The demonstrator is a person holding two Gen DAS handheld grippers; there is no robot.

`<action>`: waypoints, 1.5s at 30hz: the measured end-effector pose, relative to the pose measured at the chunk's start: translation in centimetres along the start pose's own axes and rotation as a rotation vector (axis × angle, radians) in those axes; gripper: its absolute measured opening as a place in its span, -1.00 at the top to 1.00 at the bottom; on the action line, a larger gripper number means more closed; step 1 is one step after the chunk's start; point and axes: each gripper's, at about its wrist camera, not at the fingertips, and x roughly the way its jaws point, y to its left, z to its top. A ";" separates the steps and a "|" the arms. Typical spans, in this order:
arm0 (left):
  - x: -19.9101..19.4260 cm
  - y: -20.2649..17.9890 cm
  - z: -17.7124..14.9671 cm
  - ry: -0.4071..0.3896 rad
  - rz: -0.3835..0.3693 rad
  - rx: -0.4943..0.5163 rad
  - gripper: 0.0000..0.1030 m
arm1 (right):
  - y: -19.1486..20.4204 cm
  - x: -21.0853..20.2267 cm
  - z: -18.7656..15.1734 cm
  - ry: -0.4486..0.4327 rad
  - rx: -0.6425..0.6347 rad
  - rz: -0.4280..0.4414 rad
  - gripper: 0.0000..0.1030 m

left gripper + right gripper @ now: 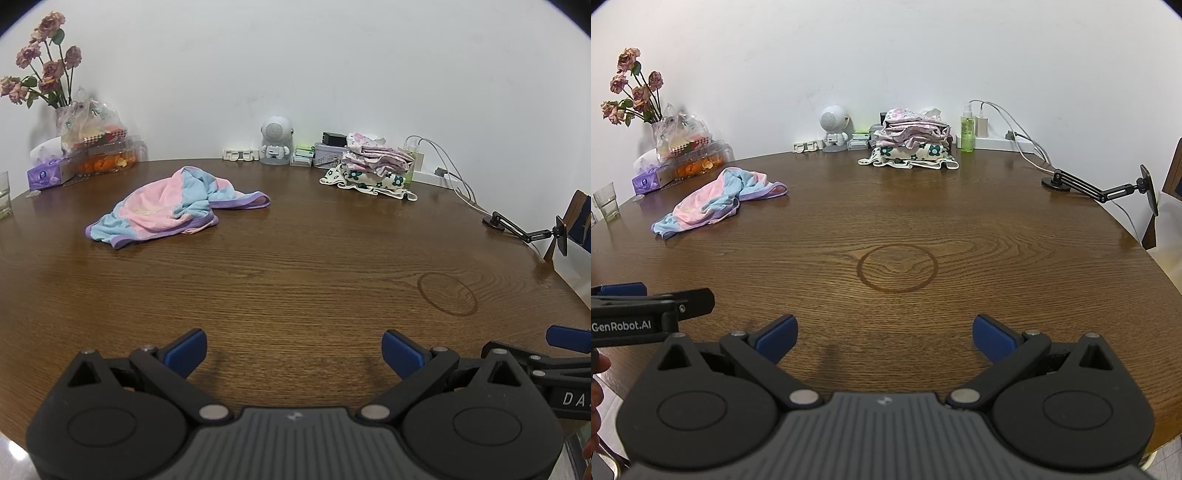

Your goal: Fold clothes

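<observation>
The round wooden worktop (295, 266) has a wide bare stretch across its middle and near side, marked only by one faint ring stain (897, 267). Its far edge runs along a white wall, and there the clutter sits.

The left tongs (294, 355) hover over the near edge with the blue-padded tips spread wide, gripping nothing. The right tongs (885, 339) hang just beside them, likewise spread apart and empty. Each pair shows at the edge of the other's view.

One loose garment (173, 206), pink, pale blue and lilac-trimmed, lies crumpled on the left half of the worktop, well apart from both tongs. Its long axis runs from the near left to the far right, with a lilac-edged end pointing right.

One stack of folded clothes (912, 142) rests at the far edge, right of centre; pink-patterned pieces lie on top of a cream piece with green flowers, and I cannot count the pieces.

Along the back stand:
- one small white astronaut figure (275, 142)
- one green spray bottle (967, 129)
- one vase of dried roses (61, 107)
- one purple tissue box (46, 175)
- one drinking glass (606, 202)

A black jointed stand (1082, 186) sits at the right rim.
</observation>
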 end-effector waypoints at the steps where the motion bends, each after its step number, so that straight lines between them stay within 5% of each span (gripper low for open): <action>1: 0.0 0.0 0.0 0.001 -0.001 0.000 -0.96 | 0.1 0.0 0.0 0.001 -0.001 0.001 -1.00; 11: 1.3 1.9 1.9 -0.007 0.046 -0.036 -0.96 | 1.2 1.3 2.2 -0.007 -0.046 0.044 -0.99; 21: 4.4 6.7 7.4 -0.035 0.155 -0.091 -0.97 | 5.2 5.4 9.8 -0.011 -0.167 0.199 -1.00; 32: 10.6 13.7 14.0 0.065 0.311 -0.058 -0.95 | 13.3 16.7 18.9 0.070 -0.410 0.259 -0.99; 40: 15.1 15.4 14.3 0.218 0.272 0.076 -0.94 | 16.3 26.0 21.3 0.157 -0.565 0.269 -0.98; 45: 16.7 15.1 14.1 0.241 0.218 0.103 -0.87 | 17.1 29.6 20.8 0.216 -0.589 0.293 -0.56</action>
